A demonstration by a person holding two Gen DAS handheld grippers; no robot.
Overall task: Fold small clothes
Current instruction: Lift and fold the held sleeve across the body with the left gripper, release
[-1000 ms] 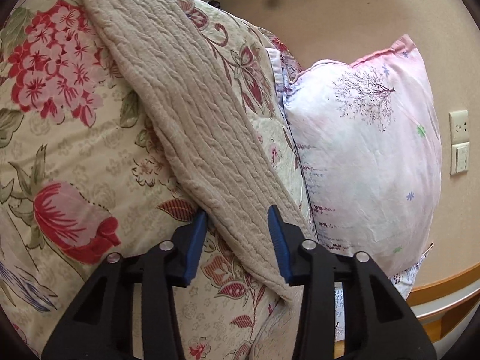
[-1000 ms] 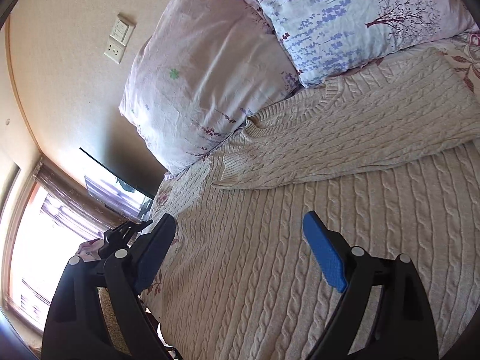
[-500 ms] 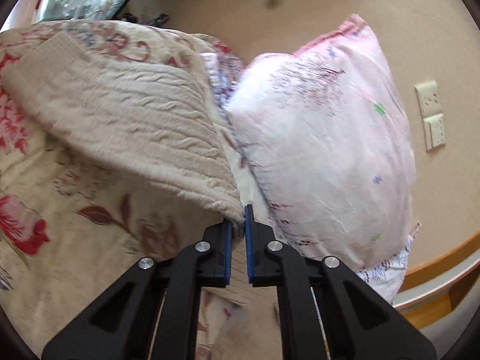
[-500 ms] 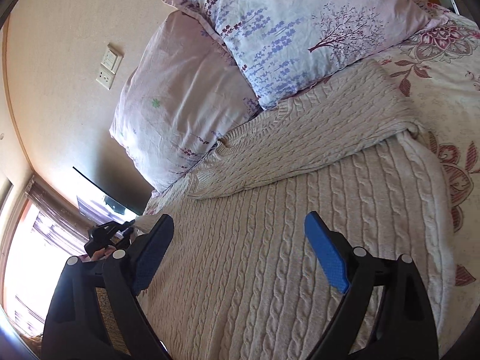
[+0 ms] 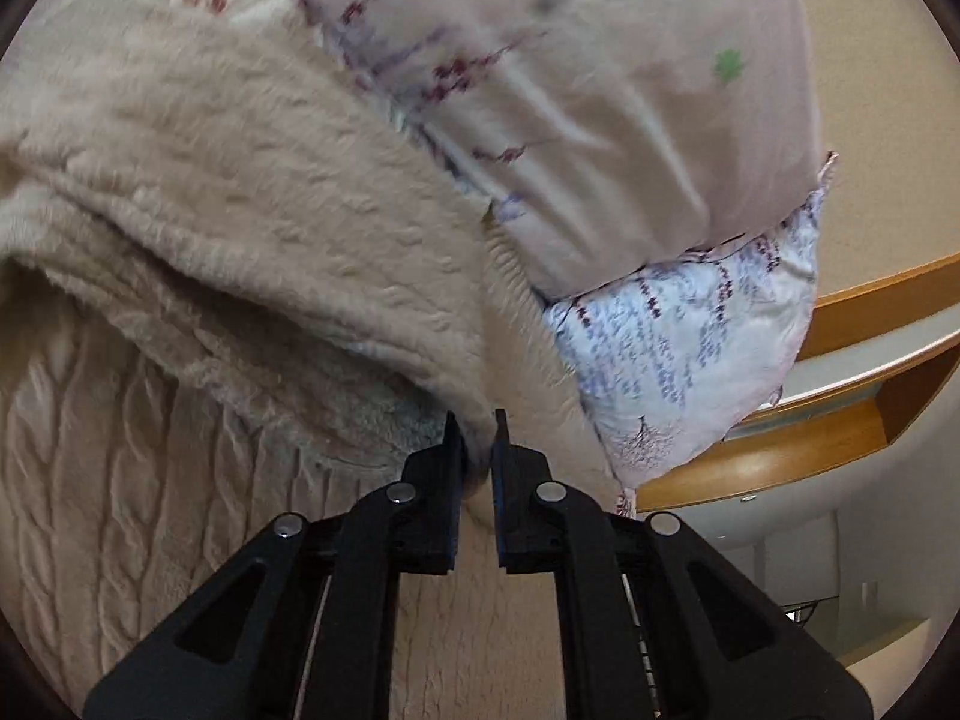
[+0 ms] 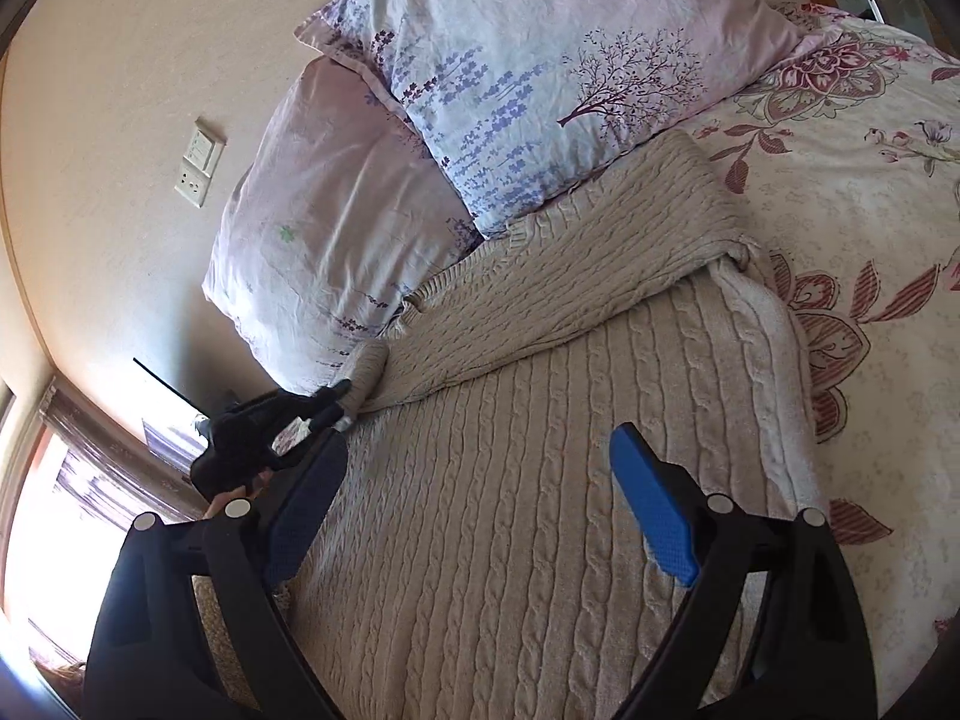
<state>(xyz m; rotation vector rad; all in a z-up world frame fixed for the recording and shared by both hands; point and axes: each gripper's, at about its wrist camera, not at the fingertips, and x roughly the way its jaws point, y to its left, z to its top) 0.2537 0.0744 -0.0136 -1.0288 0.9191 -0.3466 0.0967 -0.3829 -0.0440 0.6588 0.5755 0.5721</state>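
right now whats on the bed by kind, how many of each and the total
Sweater: 1
Pillows: 2, the pink one and the tree-print one
Claws: 2, the left claw shut on the sweater's sleeve, the right claw open over its body
Total: 5

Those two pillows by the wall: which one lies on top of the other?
The pillow printed with purple flowers and a tree lies on top; the plainer pink pillow, nearer the wall socket, sits partly beneath it.

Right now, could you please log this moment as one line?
left gripper: shut on sweater sleeve | right gripper: open above sweater | fold unfinished
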